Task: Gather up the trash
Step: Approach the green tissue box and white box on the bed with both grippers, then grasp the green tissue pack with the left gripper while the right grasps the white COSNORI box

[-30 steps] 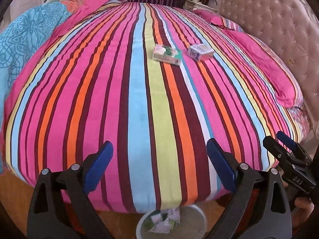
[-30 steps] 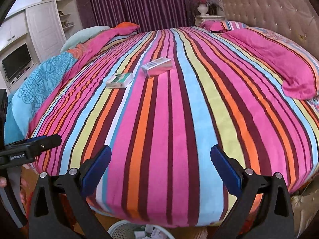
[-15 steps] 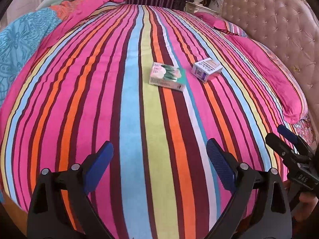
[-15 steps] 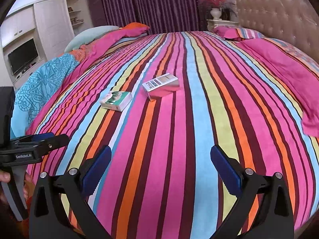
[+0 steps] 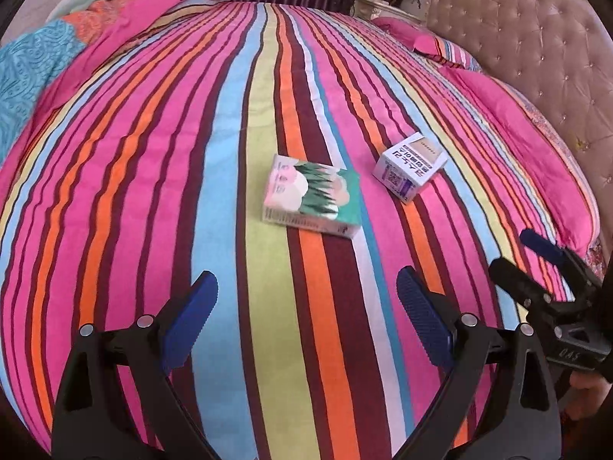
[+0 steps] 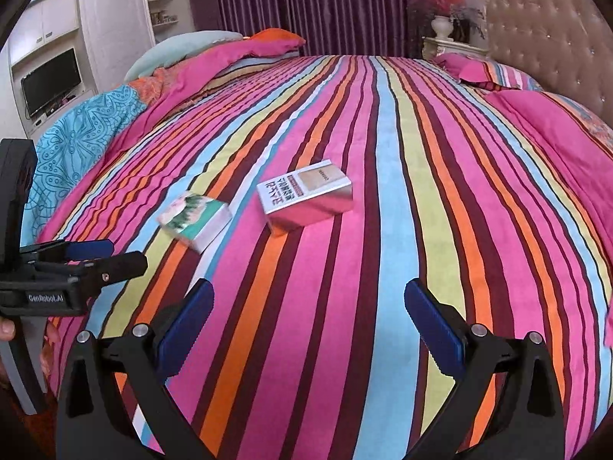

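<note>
My left gripper [image 5: 306, 306] and right gripper [image 6: 308, 314] both spread wide, empty, green box [image 5: 312, 195] just beside white box [image 5: 410, 166] mid-bedspread [image 5: 172, 153], bare stripes all around, headboard [image 5: 536, 57] far right

Your left gripper [image 5: 306, 316] hangs over the striped bed cover [image 5: 161, 176], jaws spread wide with nothing between the blue pads [image 5: 421, 318]. Ahead of it, near the middle of the bed, a flat box with a green and pink print [image 5: 312, 195] lies on the yellow and orange stripes. Just beside it, to its right and a little farther off, sits a smaller white and purple box [image 5: 410, 168], apart from the first box. At the right edge you see your right gripper [image 5: 536, 268], its black fingers pointing toward the bed. A pink quilt [image 5: 528, 142] runs along the padded headboard [image 5: 536, 38] on the right, and a turquoise blanket [image 5: 27, 73] lies at the far left.
</note>
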